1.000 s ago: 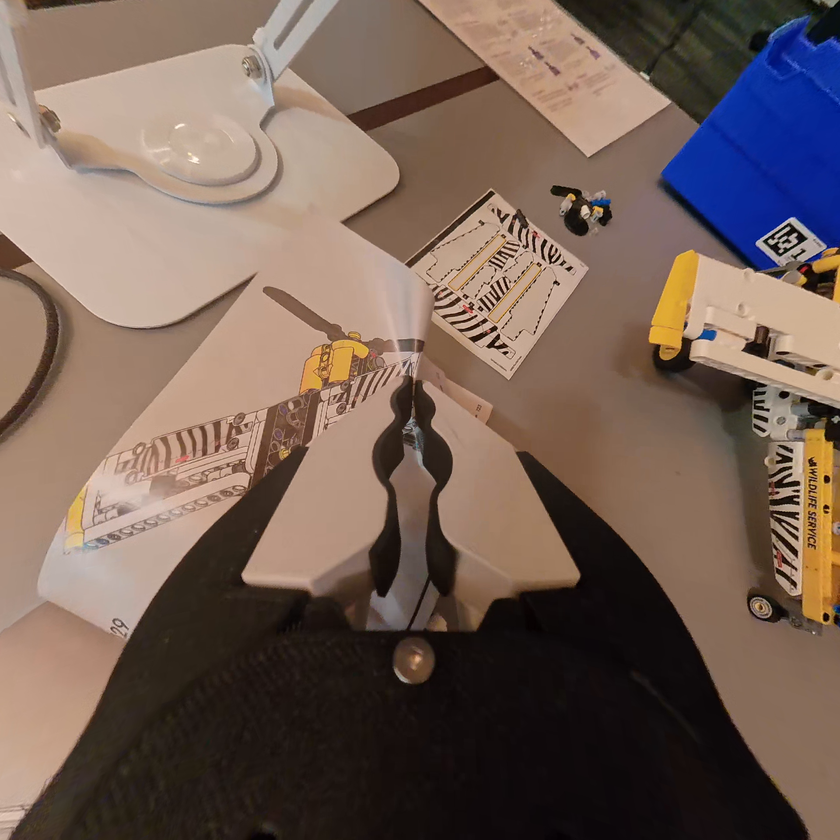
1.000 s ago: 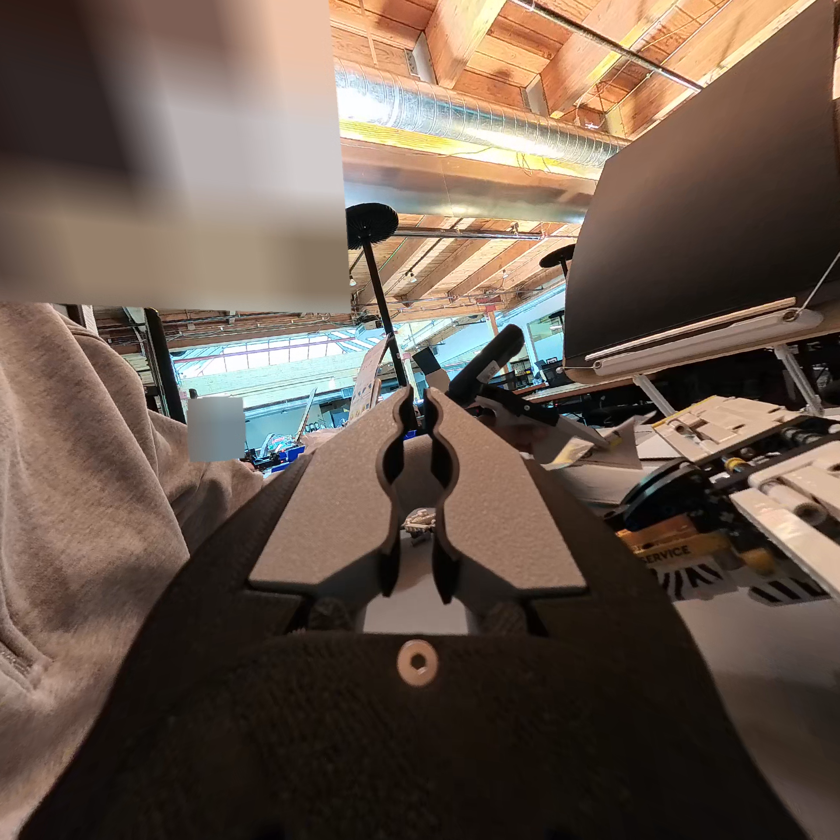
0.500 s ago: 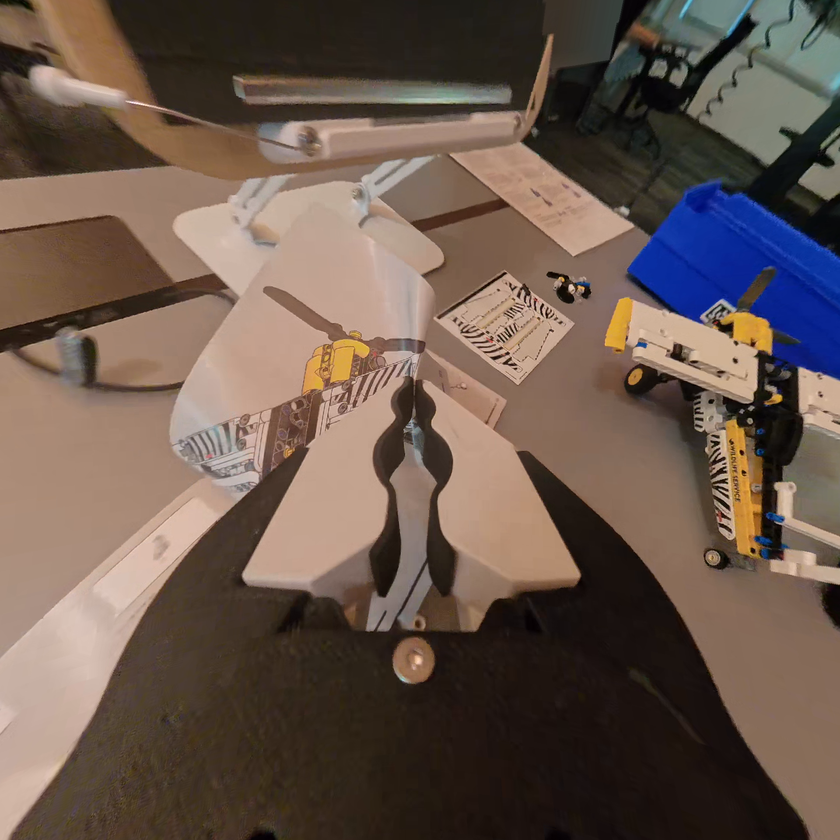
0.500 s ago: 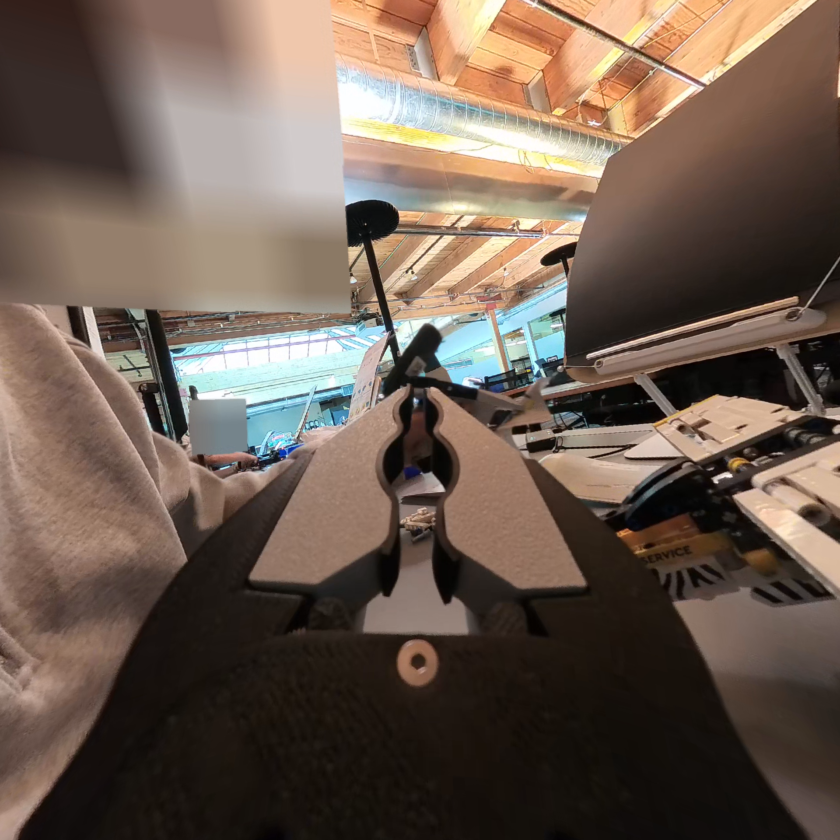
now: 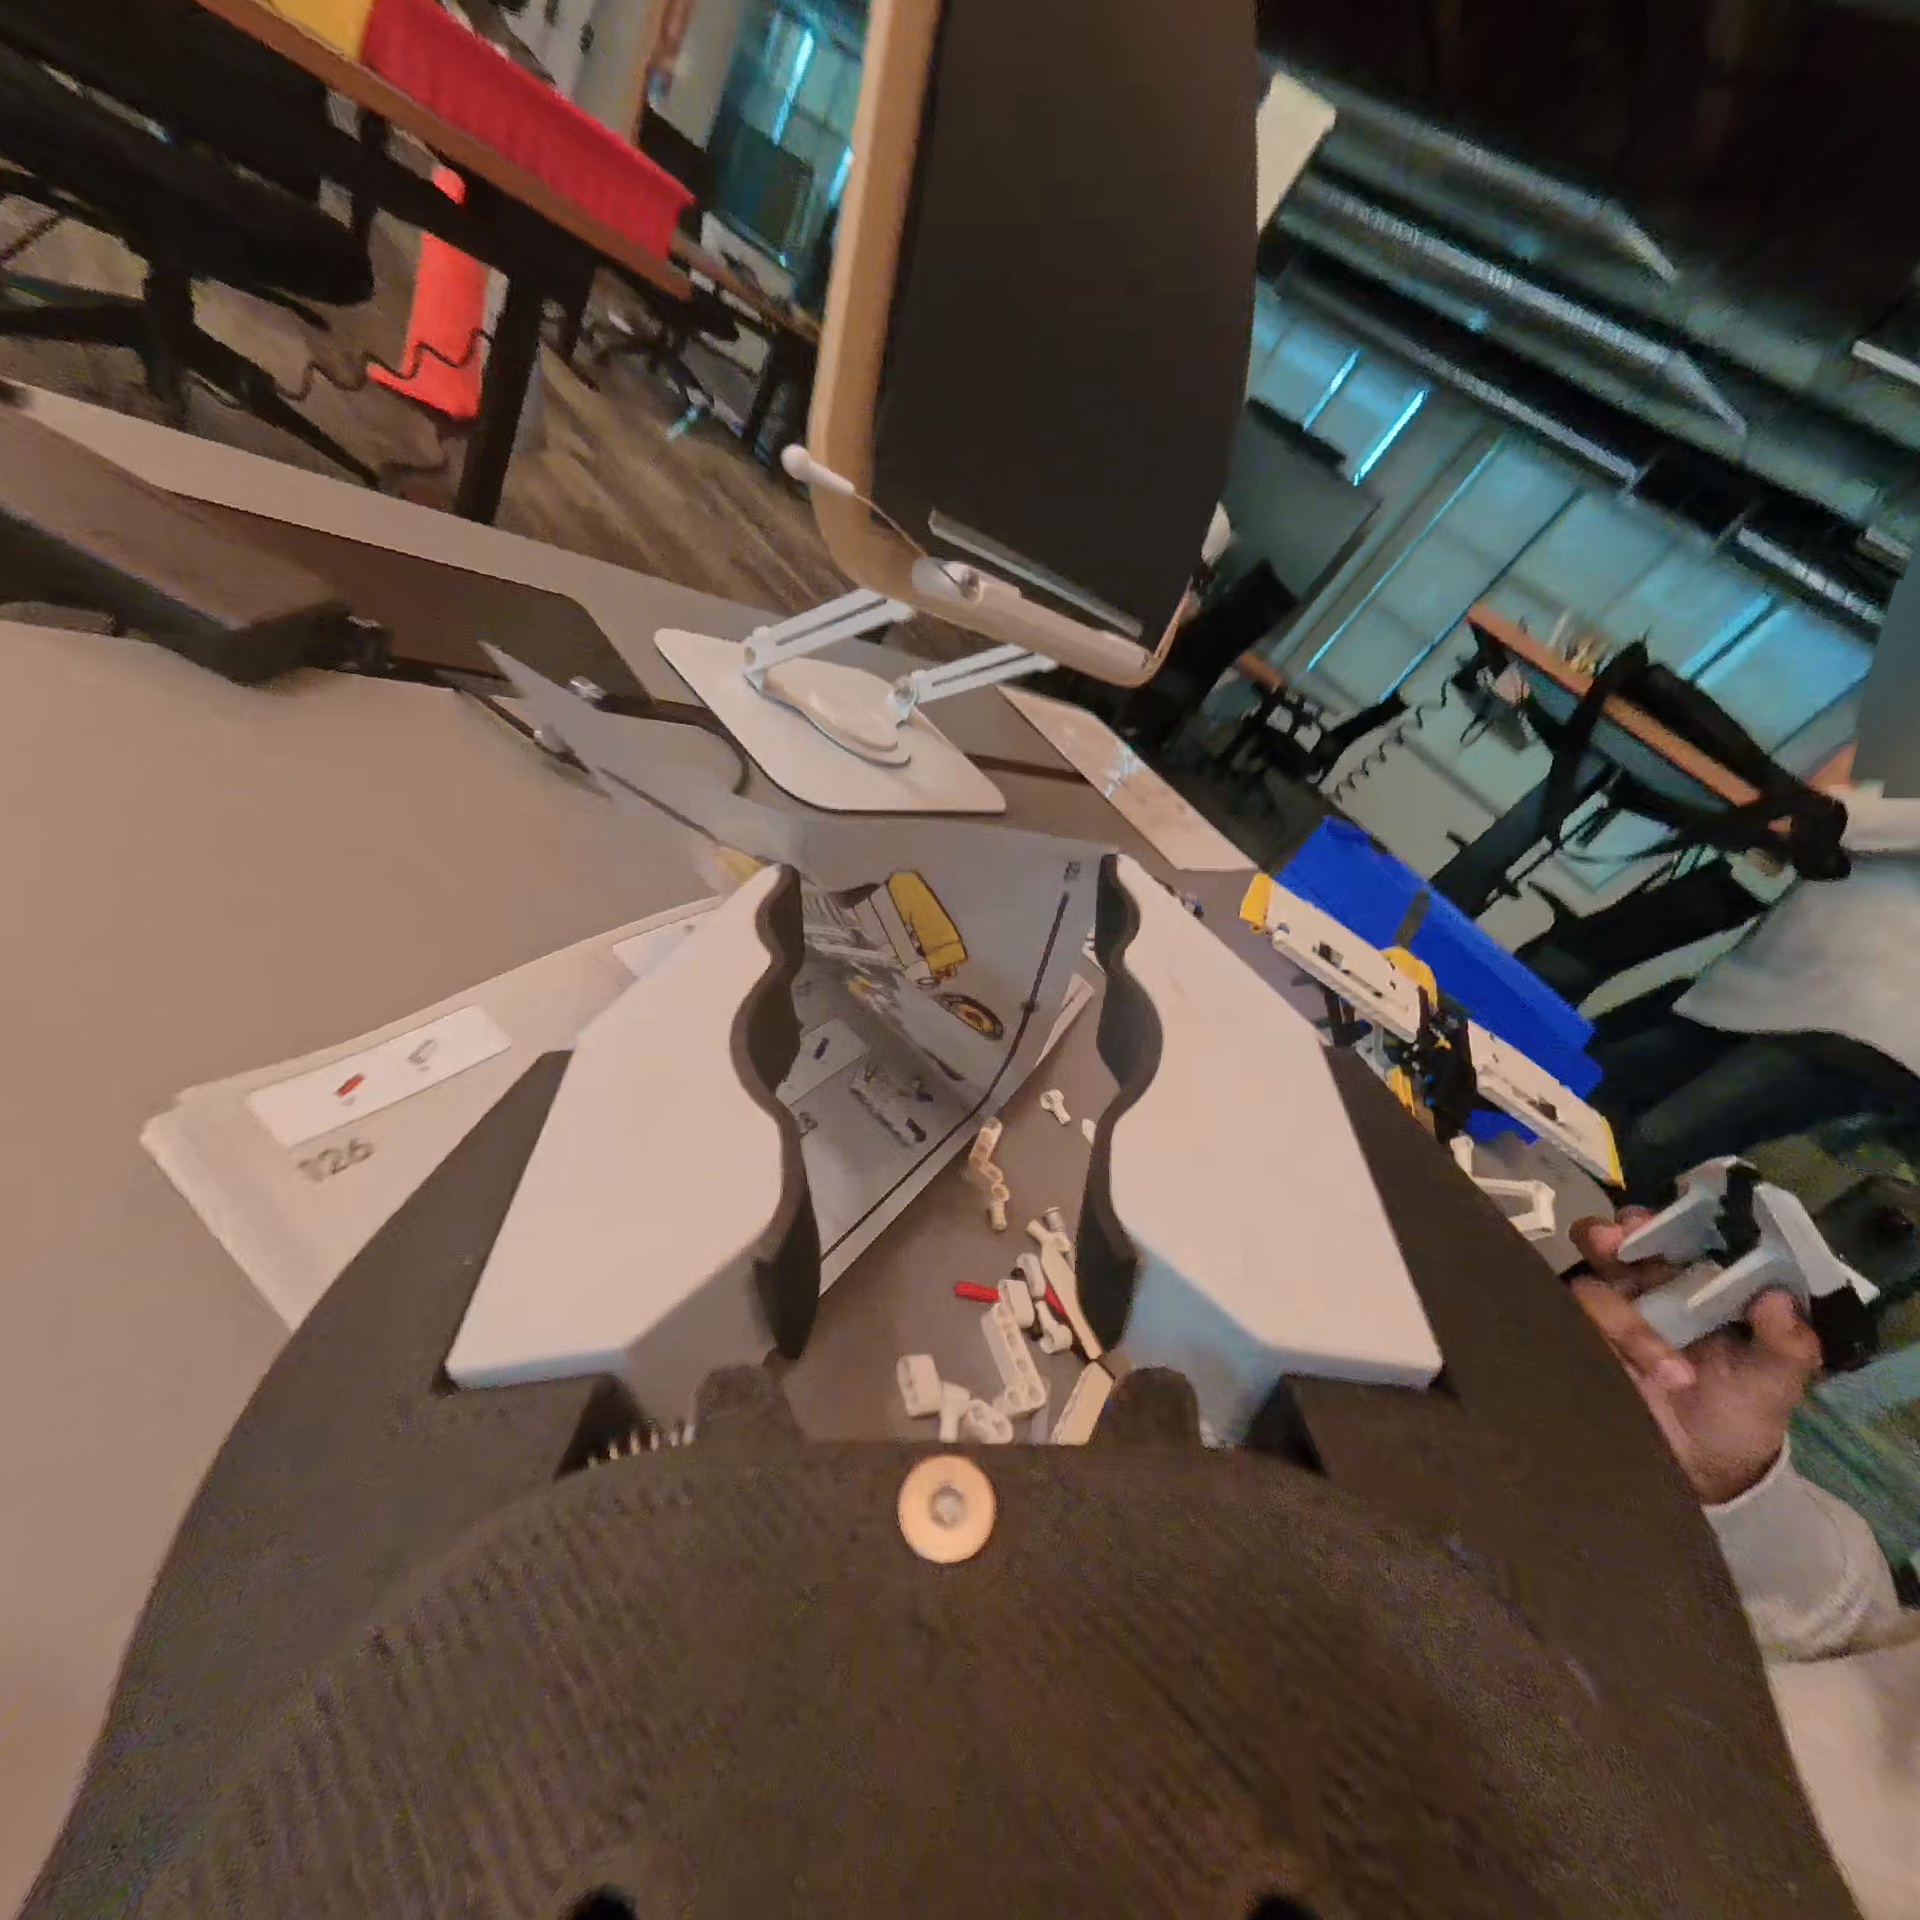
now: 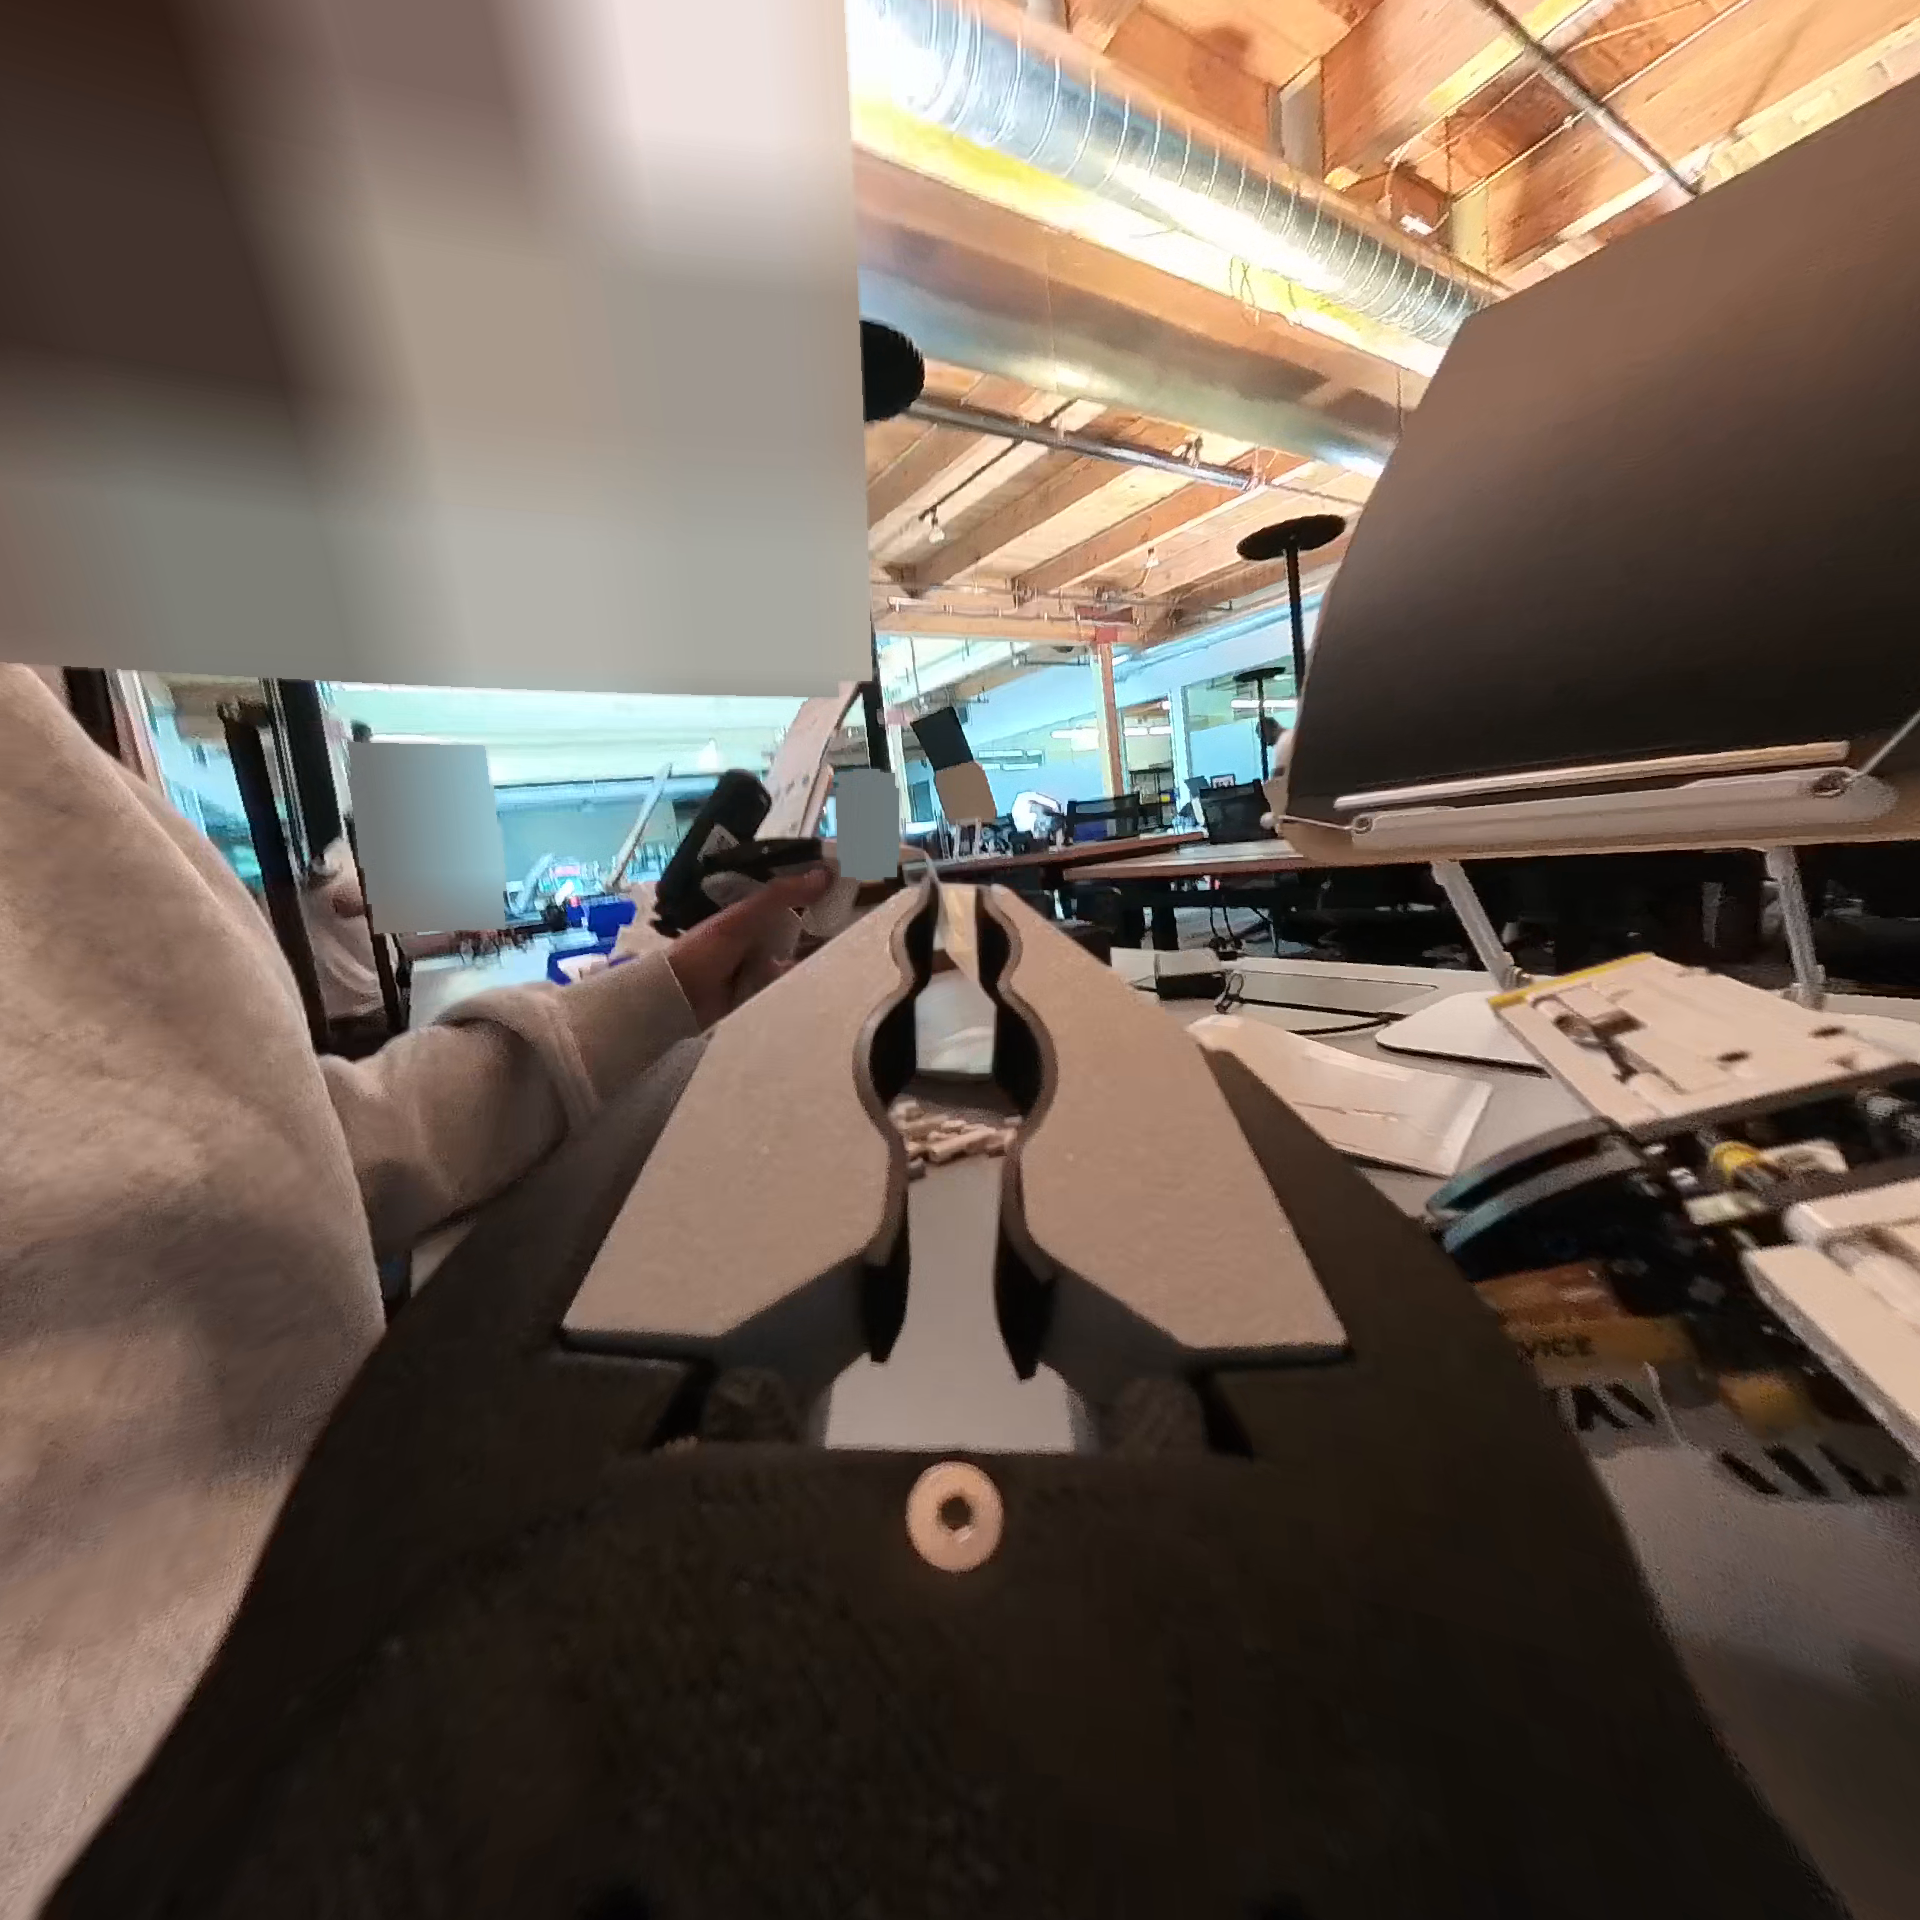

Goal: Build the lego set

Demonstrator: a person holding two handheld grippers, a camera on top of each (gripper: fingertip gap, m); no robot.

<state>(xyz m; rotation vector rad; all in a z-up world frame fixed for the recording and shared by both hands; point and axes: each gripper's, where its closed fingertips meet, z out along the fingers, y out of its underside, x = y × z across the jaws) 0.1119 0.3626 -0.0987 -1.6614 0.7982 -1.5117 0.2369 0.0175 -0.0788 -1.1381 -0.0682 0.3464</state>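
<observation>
My left gripper [image 5: 945, 883] is open and empty above the table. A page of the instruction booklet [image 5: 914, 987] stands curled between and beyond its fingers, apart from both. Loose white Lego pieces [image 5: 997, 1330] and a small red one lie on the grey table under it. The white, yellow and black Lego plane [image 5: 1423, 1018] stands to the right, and it also shows in the right wrist view [image 6: 1714, 1143]. My right gripper [image 6: 954, 896] is shut on nothing, low over the table, pointing at the loose pieces [image 6: 945, 1138]. It also shows held in a hand at the right of the left wrist view [image 5: 1745, 1247].
A blue bin [image 5: 1475, 956] stands behind the plane. A dark screen on a white stand [image 5: 831, 738] rises at the back. The open booklet [image 5: 416, 1091] lies at the left. A person's grey sleeve [image 6: 208, 1039] fills the left of the right wrist view. Across from one pair of fingers to the other is roughly 35 cm.
My left gripper was shut on the booklet page and lifted it over. It has now opened and let the page go, and has tilted up. My right gripper stays shut.
</observation>
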